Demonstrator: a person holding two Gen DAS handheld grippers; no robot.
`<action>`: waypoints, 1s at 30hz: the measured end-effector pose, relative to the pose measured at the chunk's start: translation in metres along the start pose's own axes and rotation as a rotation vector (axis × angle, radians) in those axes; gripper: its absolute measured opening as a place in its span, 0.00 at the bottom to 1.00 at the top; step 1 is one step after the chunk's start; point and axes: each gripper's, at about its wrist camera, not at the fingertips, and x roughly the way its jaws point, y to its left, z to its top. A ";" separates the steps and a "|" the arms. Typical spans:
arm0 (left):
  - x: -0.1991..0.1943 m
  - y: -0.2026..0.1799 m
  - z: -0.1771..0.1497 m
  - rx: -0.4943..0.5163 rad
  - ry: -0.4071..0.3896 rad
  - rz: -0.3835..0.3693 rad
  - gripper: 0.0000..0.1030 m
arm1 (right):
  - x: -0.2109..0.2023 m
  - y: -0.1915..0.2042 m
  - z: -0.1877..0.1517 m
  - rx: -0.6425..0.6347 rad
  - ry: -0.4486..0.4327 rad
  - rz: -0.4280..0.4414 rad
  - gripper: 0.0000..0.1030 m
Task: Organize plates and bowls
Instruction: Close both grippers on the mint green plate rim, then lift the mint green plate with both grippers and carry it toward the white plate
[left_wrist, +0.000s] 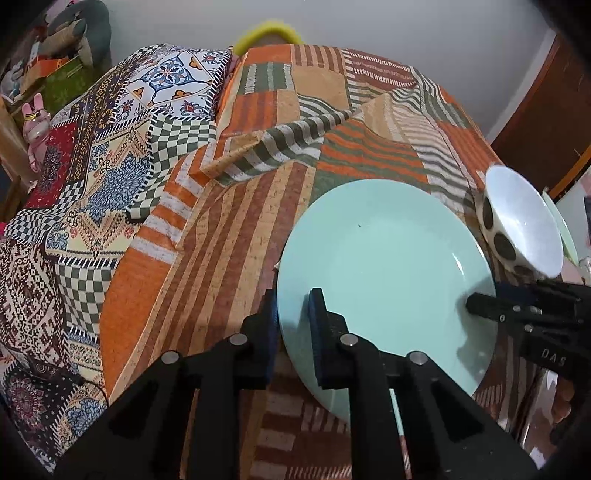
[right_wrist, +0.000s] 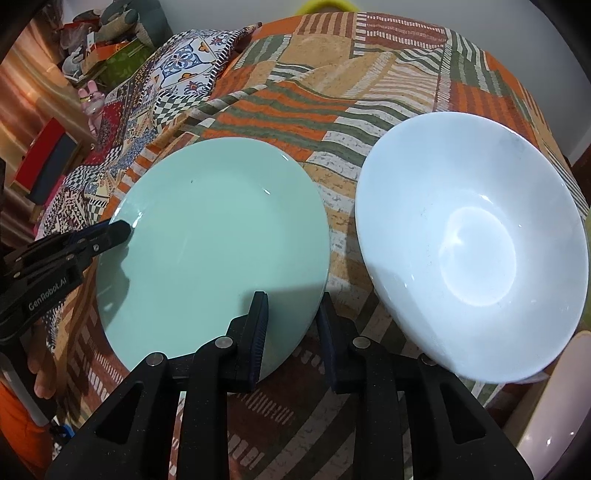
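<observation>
- left gripper (left_wrist: 293, 325) has its foam-padded fingers clamped over the near-left rim of the mint plate (left_wrist: 384, 280); the far finger sits under the plate, mostly hidden
- right gripper (right_wrist: 293, 332) straddles the plate's near-right rim, one finger above, one below; can't tell if it's actually pinching
- plate's glossy, round, tilted slightly off the patchwork cloth (left_wrist: 229, 236), near its right edge
- white bowl (right_wrist: 472, 243), smooth inside with dark dots outside, sits just right of the plate and leans toward it; its base is out of sight
</observation>
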 end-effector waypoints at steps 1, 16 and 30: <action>-0.002 0.000 -0.004 0.003 0.004 0.002 0.15 | -0.001 0.001 -0.002 -0.003 0.006 0.003 0.24; -0.067 -0.013 -0.047 -0.045 -0.023 -0.056 0.16 | -0.059 0.006 -0.032 -0.005 -0.078 0.057 0.23; -0.159 -0.058 -0.066 0.028 -0.146 -0.063 0.16 | -0.142 0.004 -0.073 0.005 -0.245 0.059 0.23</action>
